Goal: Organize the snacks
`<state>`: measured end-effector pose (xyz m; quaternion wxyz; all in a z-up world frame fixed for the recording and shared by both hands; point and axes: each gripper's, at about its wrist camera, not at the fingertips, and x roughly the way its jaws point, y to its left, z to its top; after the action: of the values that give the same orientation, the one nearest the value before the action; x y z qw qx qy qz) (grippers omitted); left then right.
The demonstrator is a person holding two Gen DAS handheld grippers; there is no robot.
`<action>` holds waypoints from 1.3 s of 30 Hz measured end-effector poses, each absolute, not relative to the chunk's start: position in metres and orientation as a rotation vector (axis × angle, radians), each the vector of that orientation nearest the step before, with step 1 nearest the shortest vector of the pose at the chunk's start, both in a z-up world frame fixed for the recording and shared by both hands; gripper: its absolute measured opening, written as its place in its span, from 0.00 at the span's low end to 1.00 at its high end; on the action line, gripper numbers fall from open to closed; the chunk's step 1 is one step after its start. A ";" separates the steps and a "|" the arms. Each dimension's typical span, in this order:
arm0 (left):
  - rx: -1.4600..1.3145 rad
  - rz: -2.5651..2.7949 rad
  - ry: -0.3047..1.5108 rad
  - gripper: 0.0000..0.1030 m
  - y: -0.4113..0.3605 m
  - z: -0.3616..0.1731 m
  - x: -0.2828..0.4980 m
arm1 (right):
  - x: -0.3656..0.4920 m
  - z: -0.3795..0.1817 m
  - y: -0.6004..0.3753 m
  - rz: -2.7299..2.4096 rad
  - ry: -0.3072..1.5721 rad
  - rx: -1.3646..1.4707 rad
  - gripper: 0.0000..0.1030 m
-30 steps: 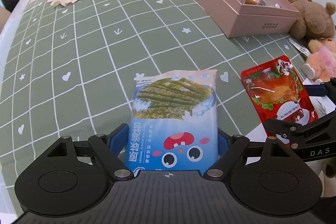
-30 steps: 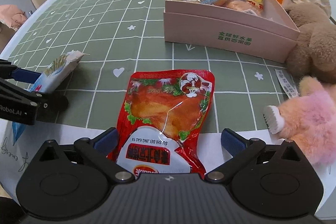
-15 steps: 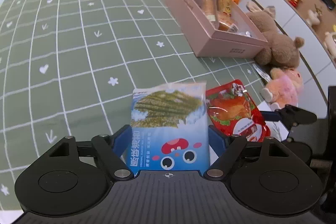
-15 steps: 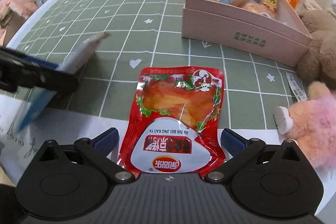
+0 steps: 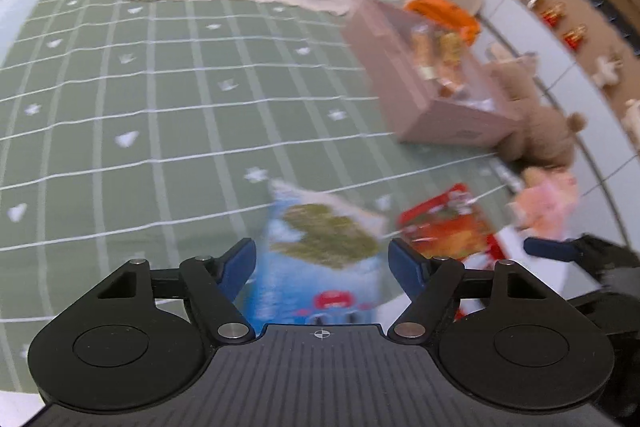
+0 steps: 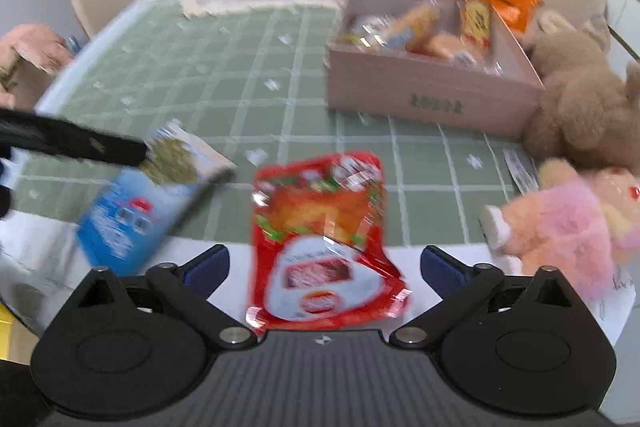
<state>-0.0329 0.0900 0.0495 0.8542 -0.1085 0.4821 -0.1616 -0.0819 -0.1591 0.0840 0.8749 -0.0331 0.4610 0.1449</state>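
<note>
Green grid-patterned cloth covered the surface (image 6: 256,95), with an open pink cardboard box (image 6: 432,99) of wrapped snacks at upper right. At lower centre of the left view, the left hand-held gripper (image 5: 322,261) looked released, its fingers spread beside a blurred blue seaweed snack packet (image 5: 320,259). The right hand-held gripper (image 6: 324,263) stood wide apart around a red foil pouch (image 6: 324,227), not gripping it.
</note>
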 end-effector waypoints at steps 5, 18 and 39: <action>-0.247 -0.305 1.075 0.72 0.102 0.036 -0.030 | -0.076 0.082 -0.121 0.460 1.025 -0.060 0.45; 0.154 -0.335 1.019 0.68 0.035 0.033 -0.054 | -0.068 0.068 -0.158 0.276 0.960 -0.142 0.93; 0.089 -0.400 1.049 0.65 0.018 0.047 -0.044 | -0.049 0.043 -0.181 0.244 1.039 -0.115 0.81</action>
<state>-0.0436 0.0179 0.0475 0.8456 0.0424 0.4972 -0.1894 -0.0487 -0.1812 0.0432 0.8594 -0.0549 0.4948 0.1164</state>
